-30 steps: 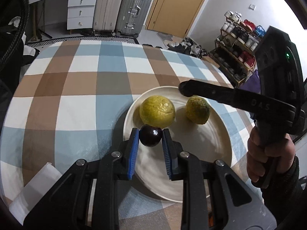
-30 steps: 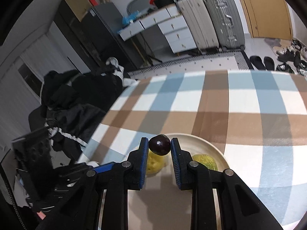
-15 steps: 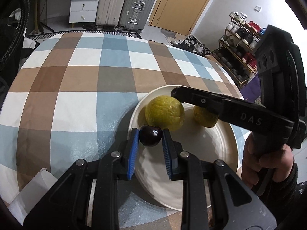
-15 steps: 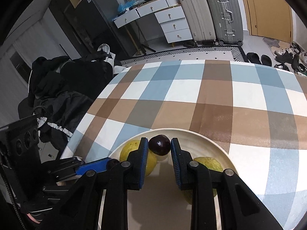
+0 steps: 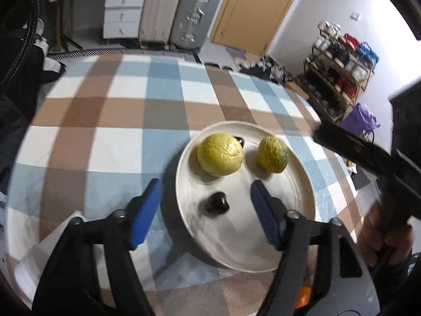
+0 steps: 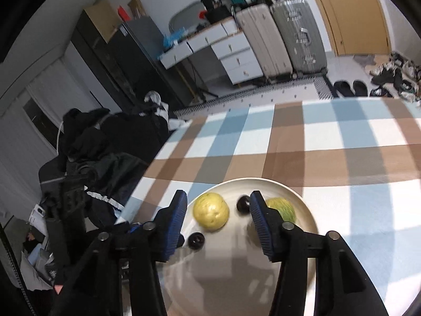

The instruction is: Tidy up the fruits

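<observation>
A white plate [image 5: 302, 184] lies on the checked tablecloth and also shows in the right wrist view [image 6: 297, 200]. It holds two yellow-green round fruits [image 5: 219, 154] [image 5: 272, 153] and two small dark fruits. One dark fruit [image 5: 215, 204] lies free on the plate between the fingers of my open left gripper [image 5: 205, 210]. The other dark fruit [image 6: 243, 203] lies free behind the yellow fruits, by the right finger of my open right gripper [image 6: 218, 223]. The first dark fruit shows there too [image 6: 196, 240].
The round table has a blue, brown and white checked cloth [image 5: 118, 131]. A white paper [image 5: 34, 258] lies at its near left edge. Suitcases [image 5: 184, 8], drawers and a shoe rack [image 5: 339, 60] stand beyond the table. A chair with dark clothes [image 6: 100, 144] stands beside it.
Both grippers have opened and each has let go of its dark fruit, which now lies on the plate. The right gripper has drawn back to the right.
</observation>
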Demonstrator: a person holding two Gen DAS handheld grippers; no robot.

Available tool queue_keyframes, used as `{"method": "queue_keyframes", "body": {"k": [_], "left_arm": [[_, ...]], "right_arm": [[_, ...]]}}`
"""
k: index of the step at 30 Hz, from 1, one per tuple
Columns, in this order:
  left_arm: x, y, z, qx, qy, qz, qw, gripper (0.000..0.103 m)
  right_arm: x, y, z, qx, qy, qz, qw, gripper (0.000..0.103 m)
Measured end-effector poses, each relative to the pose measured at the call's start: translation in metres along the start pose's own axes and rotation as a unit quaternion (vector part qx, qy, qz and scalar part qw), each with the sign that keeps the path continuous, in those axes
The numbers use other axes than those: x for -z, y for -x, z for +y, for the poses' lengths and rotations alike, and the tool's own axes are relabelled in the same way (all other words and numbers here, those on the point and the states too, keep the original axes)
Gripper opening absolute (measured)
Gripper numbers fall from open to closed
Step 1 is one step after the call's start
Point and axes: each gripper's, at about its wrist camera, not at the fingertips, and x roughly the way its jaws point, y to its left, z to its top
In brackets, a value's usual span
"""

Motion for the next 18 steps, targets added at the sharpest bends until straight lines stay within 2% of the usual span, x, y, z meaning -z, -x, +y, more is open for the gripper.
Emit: {"method": "queue_keyframes", "body": {"k": [2,4,6,9,12,17,18], "left_arm": [[0.002,0.014,-0.003,-0.001,0.001,-0.006,1.0,0.071],[0.006,0.026,-0.006,-0.007,-0.003,-0.012,0.9999,0.071],[0.012,0.041,-0.011,-0.011,-0.009,-0.021,0.9997,0.074],[0.023,0.063,-0.018,-0.014,-0.013,-0.032,0.9993,0.08],[0.035,0.082,-0.025,-0.018,-0.017,-0.042,0.9988,0.081],[0.058,0.108,-0.039,-0.027,-0.032,-0.045,0.9981,0.082],[0.063,0.113,-0.044,-0.03,-0.04,-0.049,0.9976,0.082]], "right_arm": [[0.007,0.022,0.005,0.006,0.004,-0.015,1.0,0.056],[0.018,0.047,0.01,0.006,0.003,-0.033,0.999,0.069],[0.028,0.07,0.014,0.009,0.004,-0.051,0.999,0.075],[0.046,0.104,0.021,0.016,0.007,-0.075,0.997,0.079],[0.065,0.136,0.027,0.019,0.008,-0.101,0.995,0.089],[0.095,0.178,0.041,0.027,0.023,-0.132,0.991,0.093],[0.101,0.185,0.044,0.029,0.026,-0.139,0.99,0.099]]}}
